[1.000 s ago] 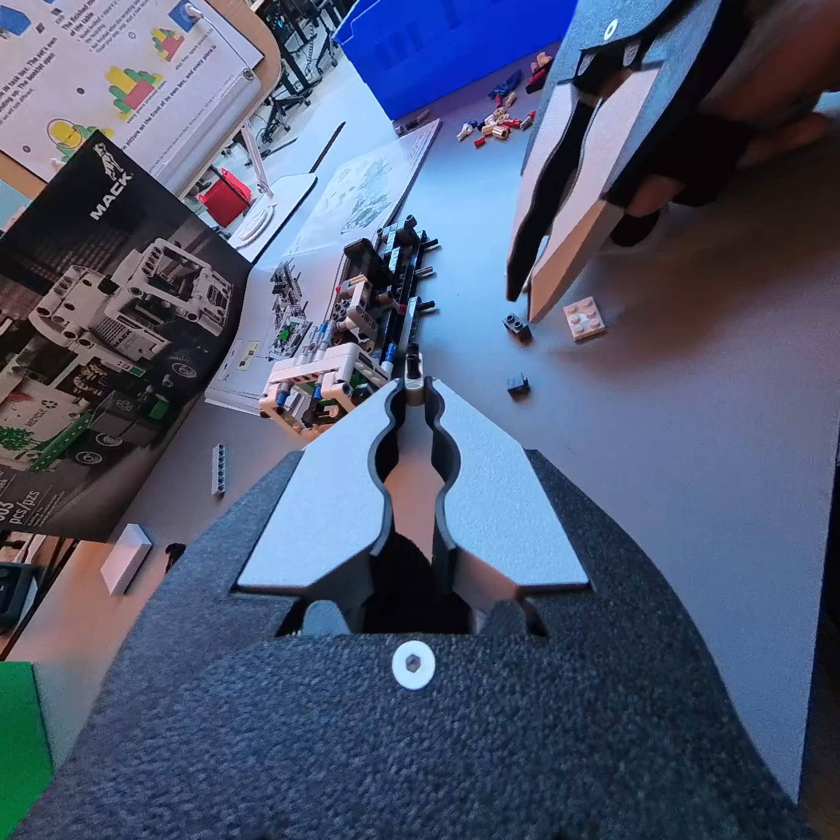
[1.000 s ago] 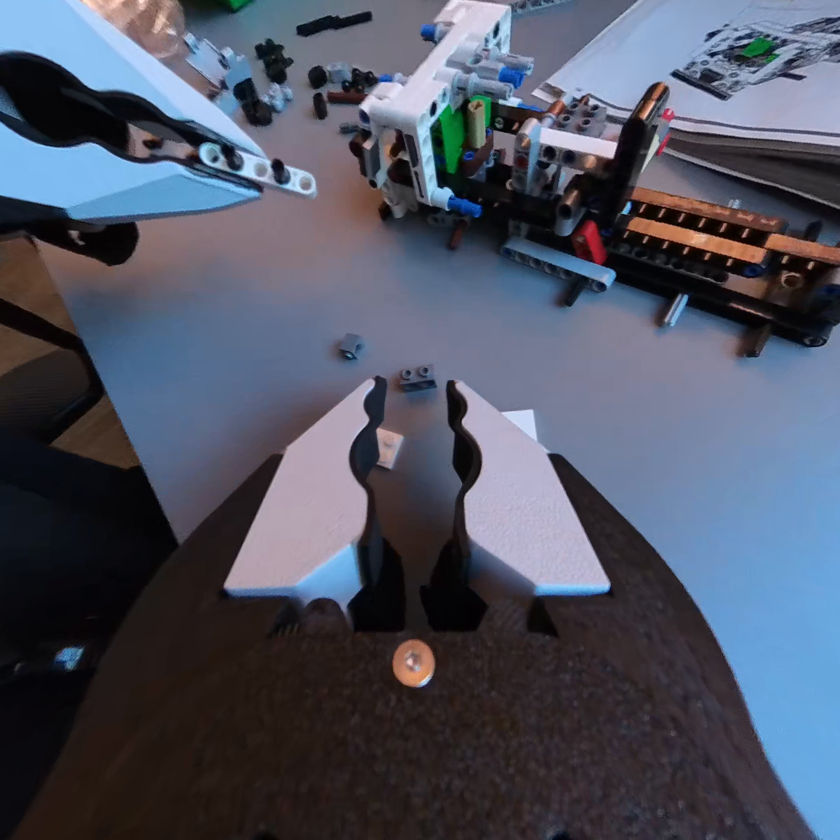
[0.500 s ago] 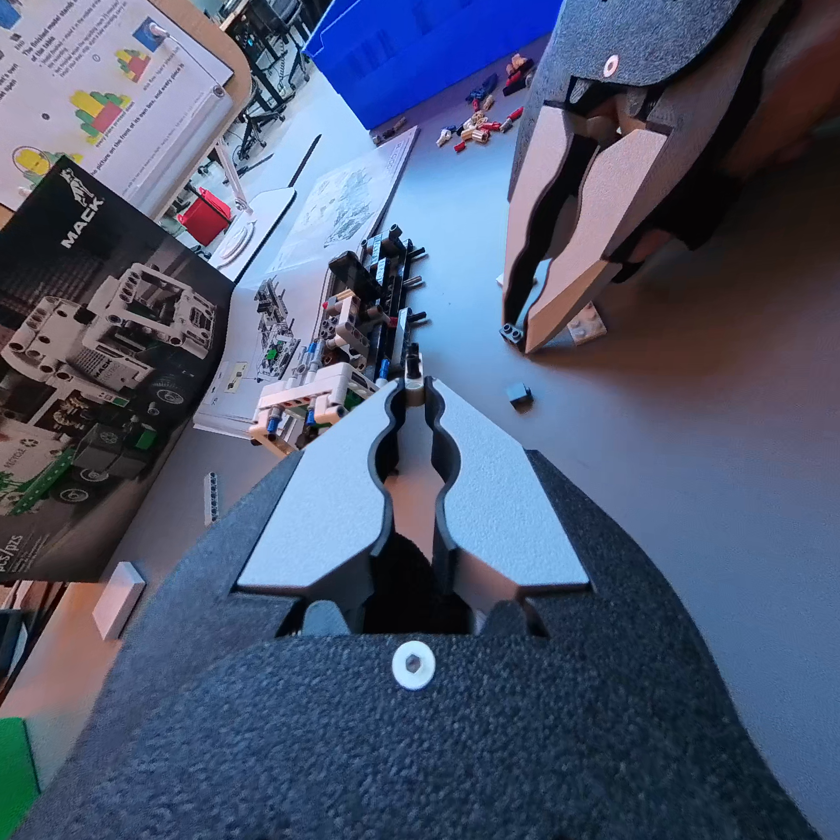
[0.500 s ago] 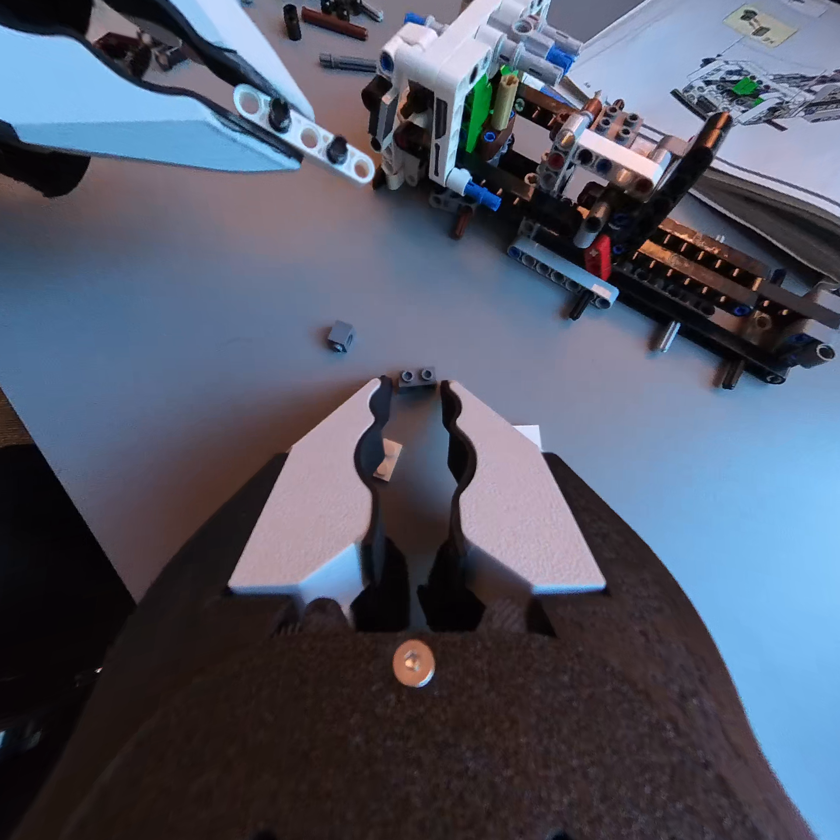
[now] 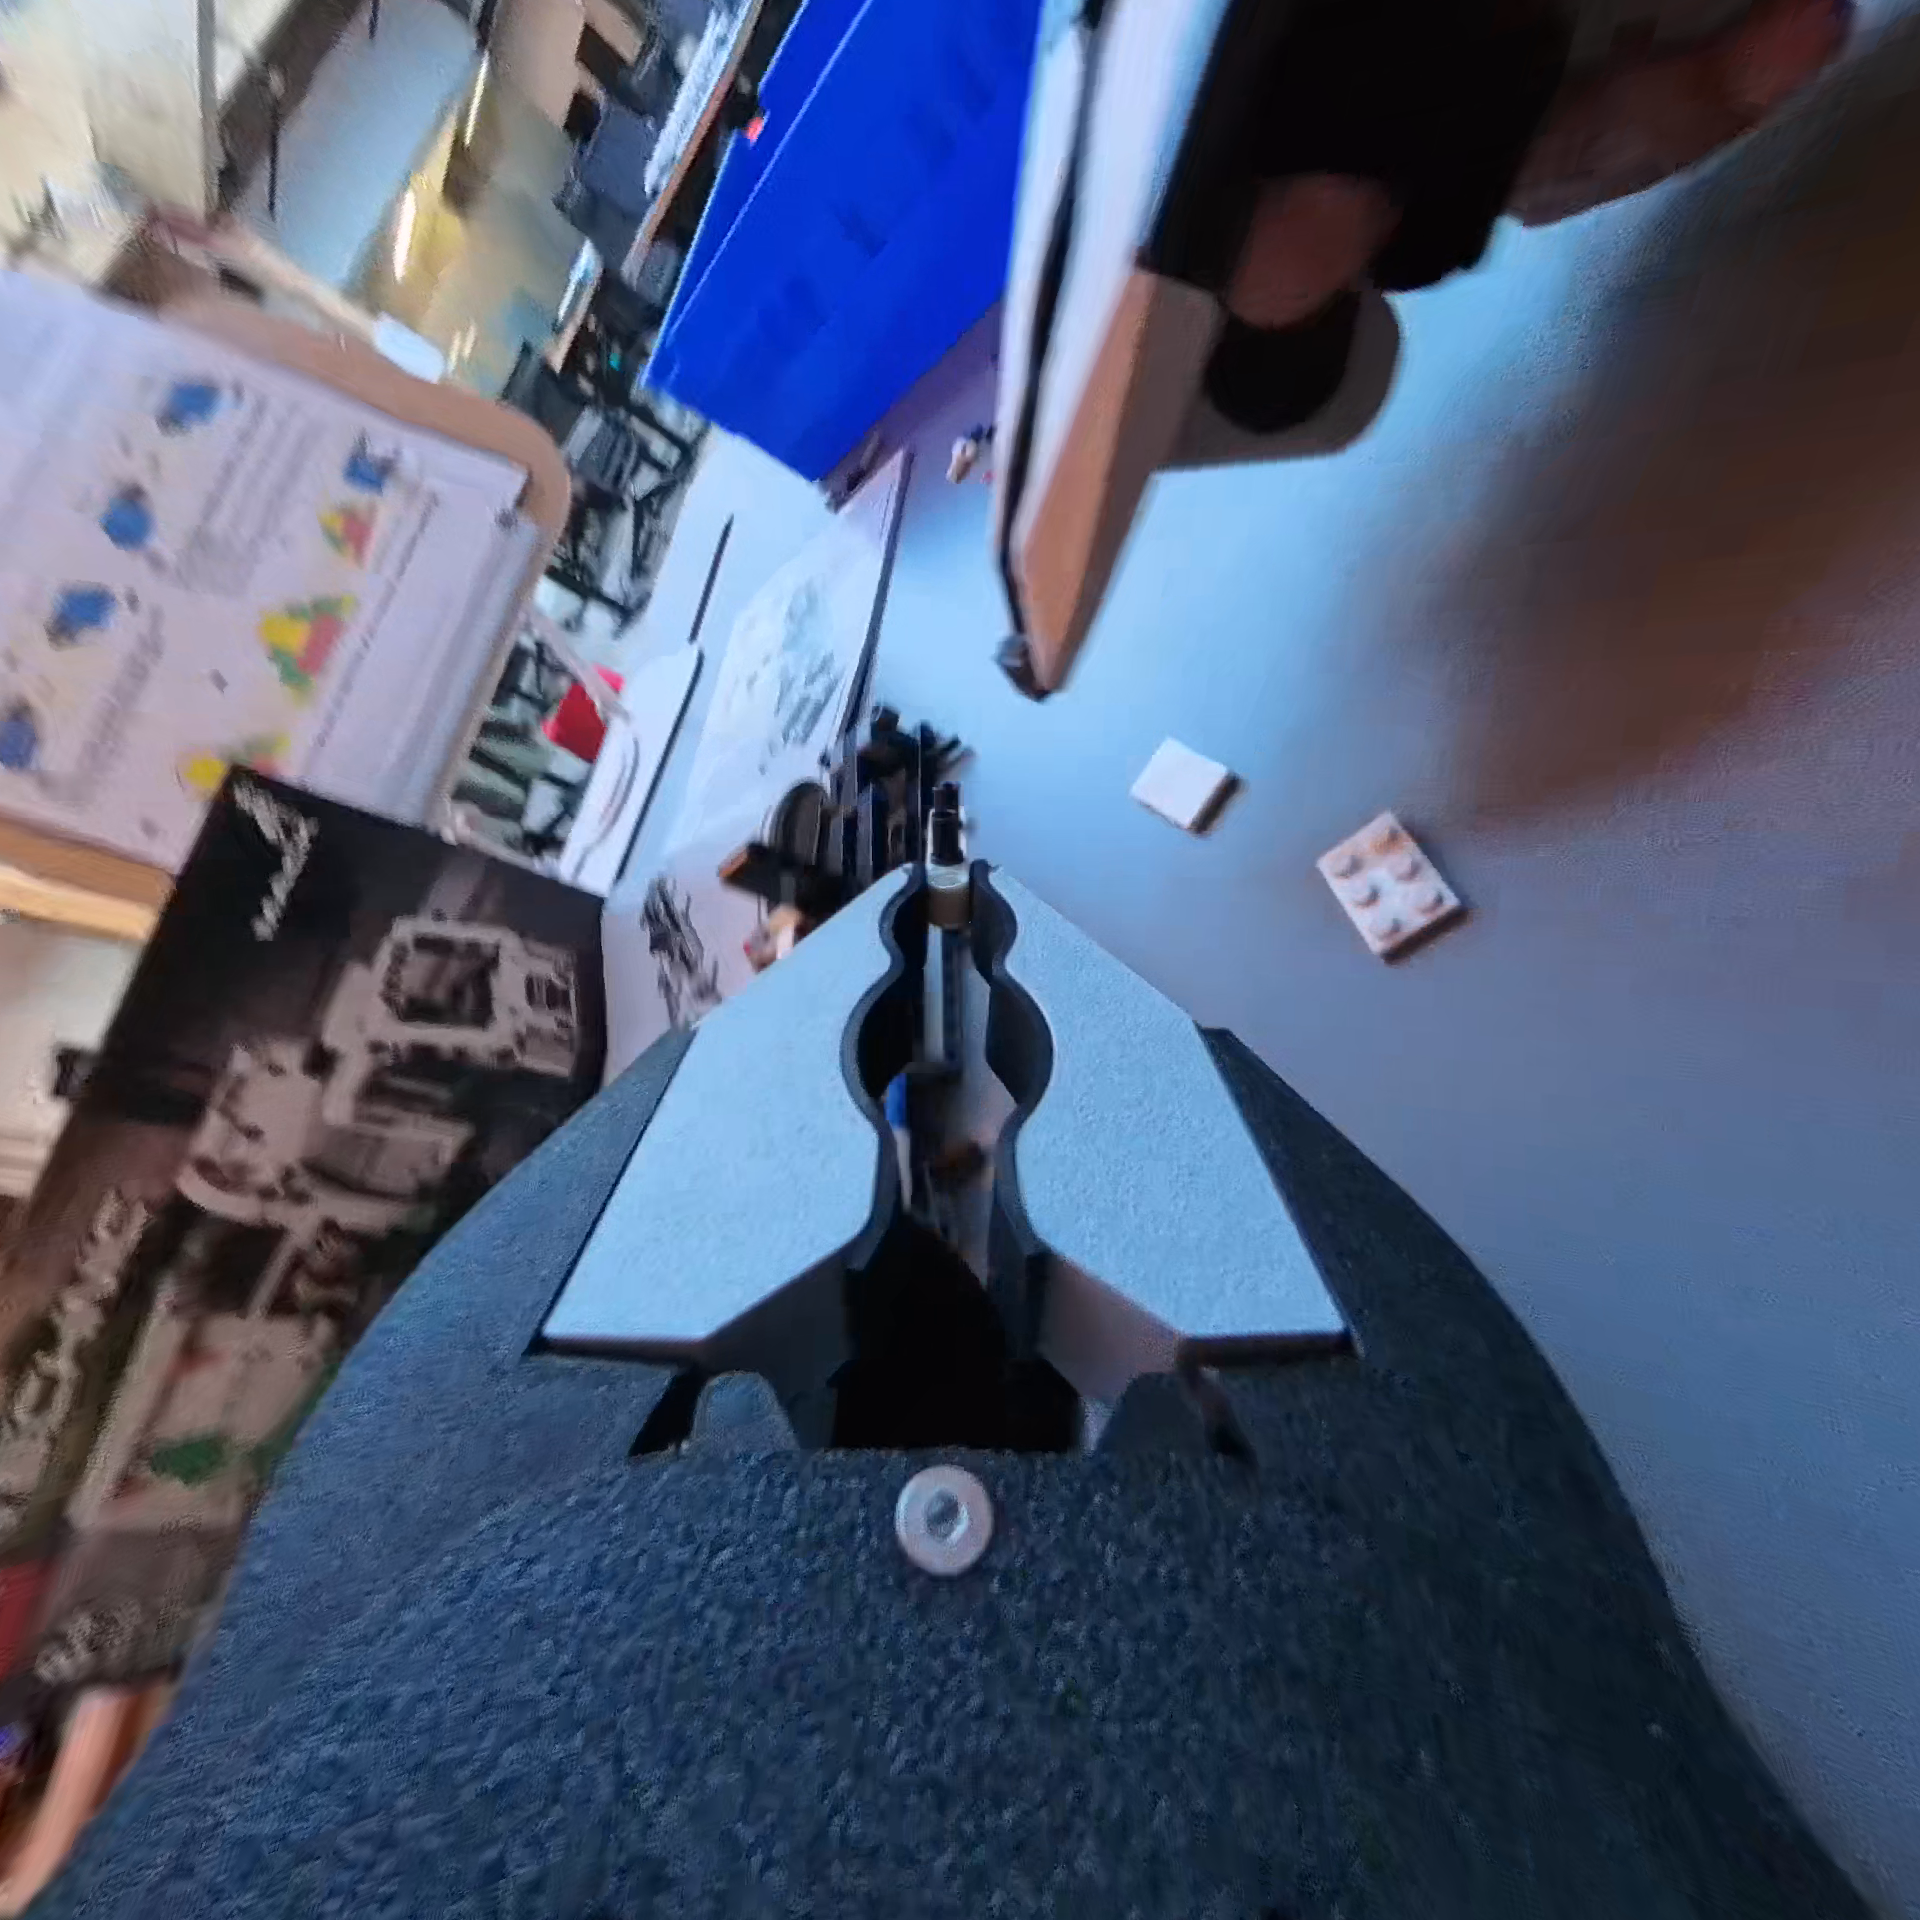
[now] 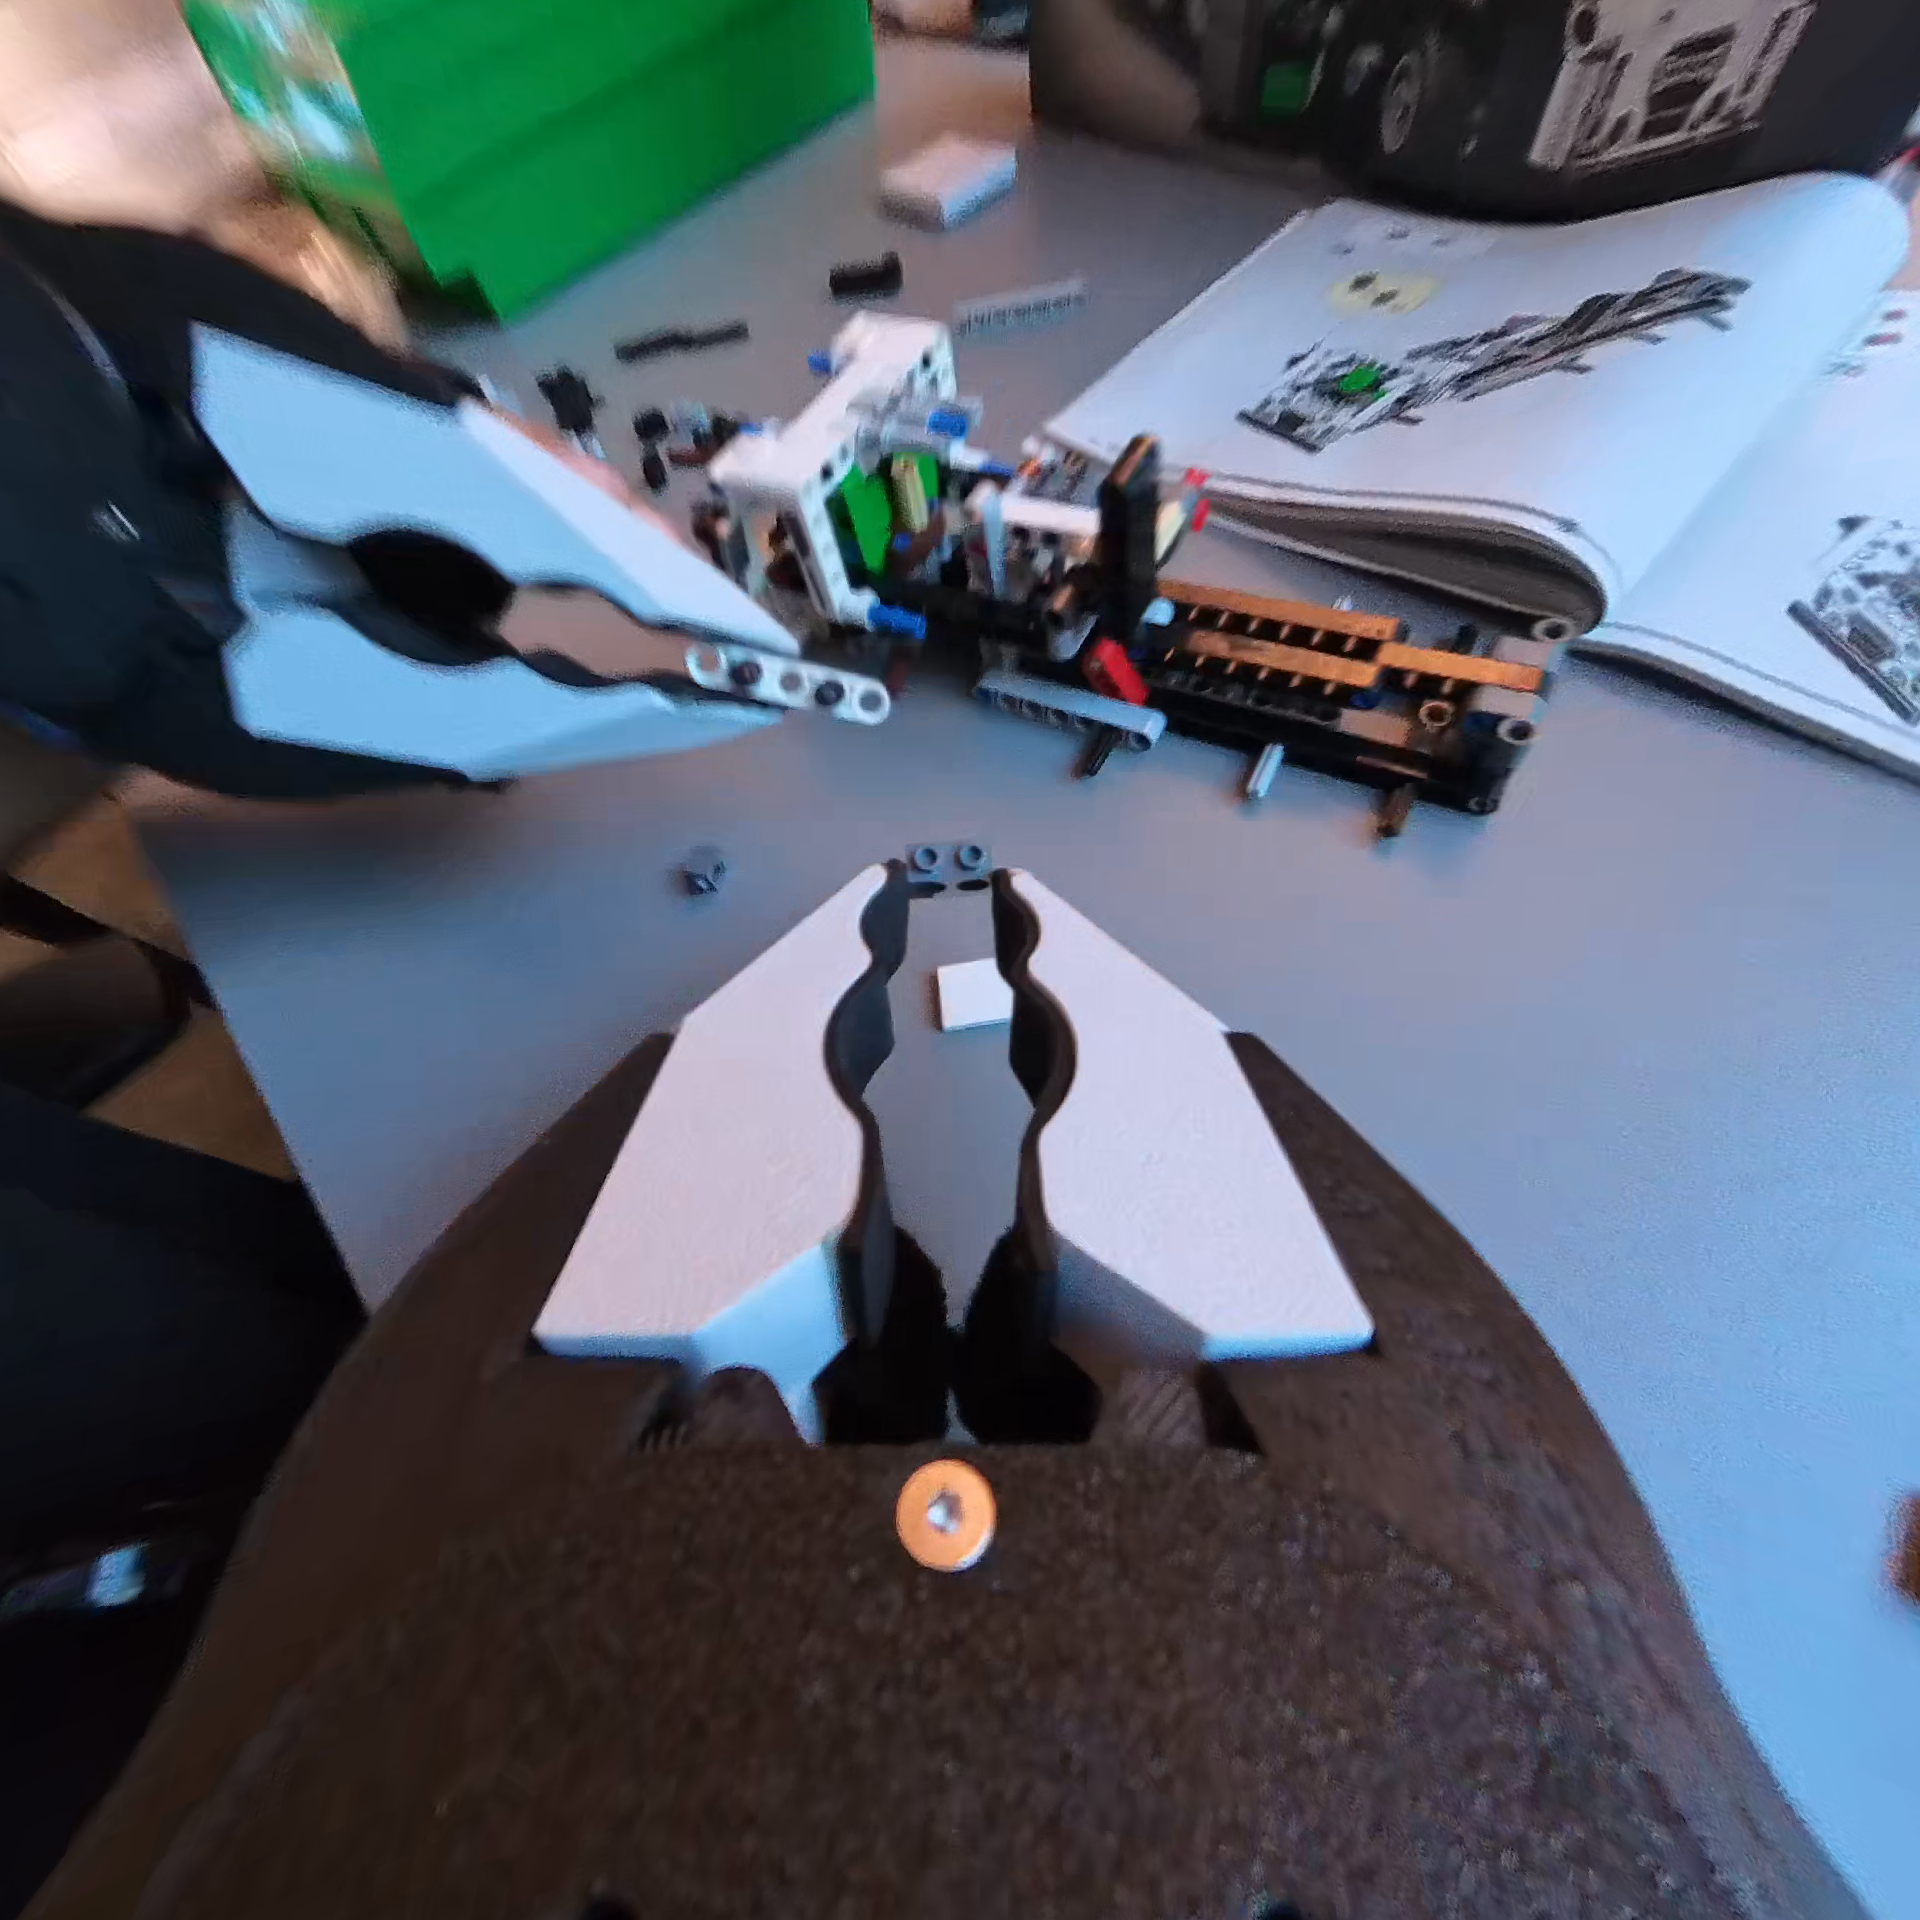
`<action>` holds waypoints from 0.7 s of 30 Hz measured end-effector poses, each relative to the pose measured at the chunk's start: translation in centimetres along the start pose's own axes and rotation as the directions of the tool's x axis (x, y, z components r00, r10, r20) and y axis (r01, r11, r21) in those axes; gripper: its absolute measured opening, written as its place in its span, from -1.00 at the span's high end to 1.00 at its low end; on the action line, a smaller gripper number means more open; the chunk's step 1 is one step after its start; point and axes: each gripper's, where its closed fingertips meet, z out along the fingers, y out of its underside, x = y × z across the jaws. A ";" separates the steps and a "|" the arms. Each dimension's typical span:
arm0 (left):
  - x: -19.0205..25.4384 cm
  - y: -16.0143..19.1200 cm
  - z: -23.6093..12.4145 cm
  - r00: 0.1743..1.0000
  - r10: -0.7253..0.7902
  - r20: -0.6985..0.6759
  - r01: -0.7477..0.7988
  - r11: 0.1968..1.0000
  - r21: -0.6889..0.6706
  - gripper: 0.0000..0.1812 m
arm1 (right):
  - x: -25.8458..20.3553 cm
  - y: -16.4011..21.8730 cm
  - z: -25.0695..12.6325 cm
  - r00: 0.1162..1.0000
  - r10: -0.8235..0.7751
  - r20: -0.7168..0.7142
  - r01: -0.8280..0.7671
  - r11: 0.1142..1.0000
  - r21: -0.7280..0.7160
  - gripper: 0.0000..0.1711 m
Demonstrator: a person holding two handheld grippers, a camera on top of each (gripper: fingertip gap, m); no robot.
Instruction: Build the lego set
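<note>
My left gripper (image 5: 945,878) is shut on a white beam with black pins (image 5: 943,831), held in the air beside the truck chassis build (image 6: 1143,623). In the right wrist view the left gripper (image 6: 774,675) and its beam (image 6: 790,681) show at left. My right gripper (image 6: 948,881) is shut on a small dark grey two-stud plate (image 6: 948,858) at its fingertips, lifted off the table. In the left wrist view the right gripper (image 5: 1023,665) hangs above the table at the top. Both views are motion-blurred.
On the grey table lie a white tile (image 6: 971,995), a tan plate (image 5: 1390,899) and a small dark grey cube (image 6: 703,869). An open instruction booklet (image 6: 1558,416) lies behind the build. A green bin (image 6: 582,125), blue bin (image 5: 831,260) and set box (image 5: 312,1039) ring the table.
My right gripper closed on the small grey plate and lifted it off the table. My left gripper swung with the beam, closer to the build.
</note>
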 end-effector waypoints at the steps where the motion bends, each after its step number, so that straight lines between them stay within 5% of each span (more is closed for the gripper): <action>1: 0.2 -0.6 0.5 0.999 0.048 -0.003 -0.048 0.999 0.017 0.94 | 0.4 -0.6 -0.7 0.999 0.047 0.022 -0.048 0.998 0.043 0.82; 7: 1.2 -1.8 2.8 0.975 0.215 -0.048 -0.213 0.976 0.049 0.93 | 0.4 -2.2 -3.2 0.966 0.197 0.167 -0.216 0.971 0.101 0.83; 21: 3.1 -2.0 3.8 0.945 0.320 -0.072 -0.319 0.947 0.020 0.93 | 0.3 1.1 -1.7 0.961 0.245 0.127 -0.237 0.969 -0.074 0.83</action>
